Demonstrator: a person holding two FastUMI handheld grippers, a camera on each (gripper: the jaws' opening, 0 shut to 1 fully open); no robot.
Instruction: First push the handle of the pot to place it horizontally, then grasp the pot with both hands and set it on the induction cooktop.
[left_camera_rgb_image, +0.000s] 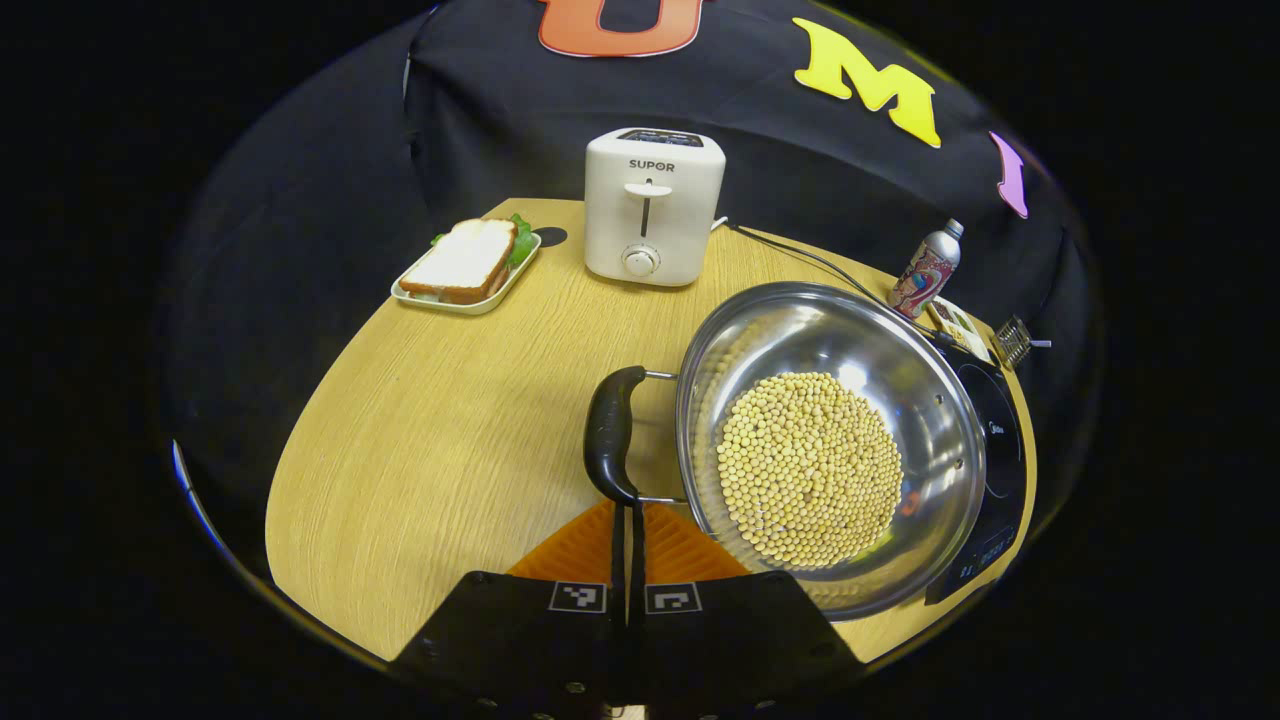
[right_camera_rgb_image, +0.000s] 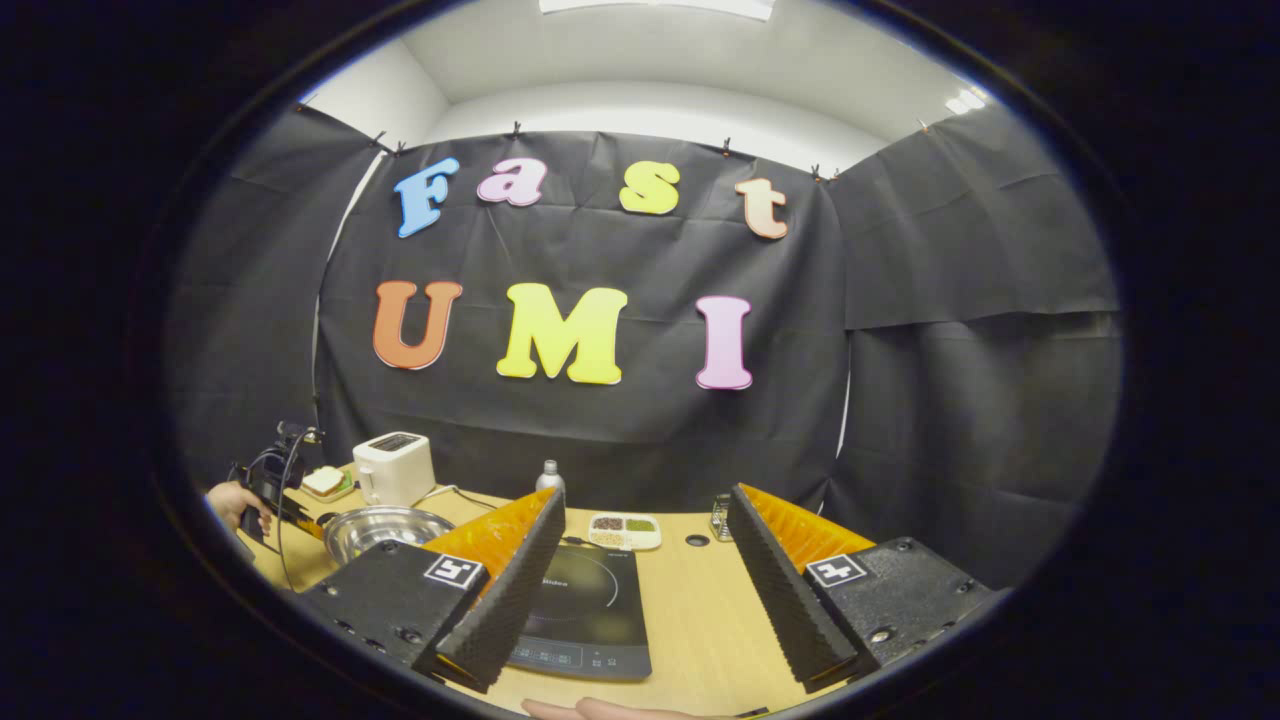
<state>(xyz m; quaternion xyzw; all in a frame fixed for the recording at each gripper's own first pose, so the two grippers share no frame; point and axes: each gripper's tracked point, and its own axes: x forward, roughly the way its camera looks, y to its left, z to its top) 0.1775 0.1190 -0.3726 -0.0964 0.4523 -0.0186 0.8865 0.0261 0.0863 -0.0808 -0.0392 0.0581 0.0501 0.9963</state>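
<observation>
I'm on the handle-pushing step. My left claw has its fingers pressed together with nothing between them, tips at the lower end of the black handle, low centre of the left gripper view. The pot, full of beans, sits right of centre, its far edge over the induction cooktop. My right claw gapes wide above the tabletop. Next I'd nudge the handle flat, I judge.

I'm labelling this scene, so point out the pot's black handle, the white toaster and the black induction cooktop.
Curved black plastic pot handle (left_camera_rgb_image: 611, 433): left gripper view, middle of the grip.
White boxy toaster (left_camera_rgb_image: 652, 210): left gripper view, front face.
Flat black induction cooktop (right_camera_rgb_image: 585, 603): right gripper view, glass top.
</observation>
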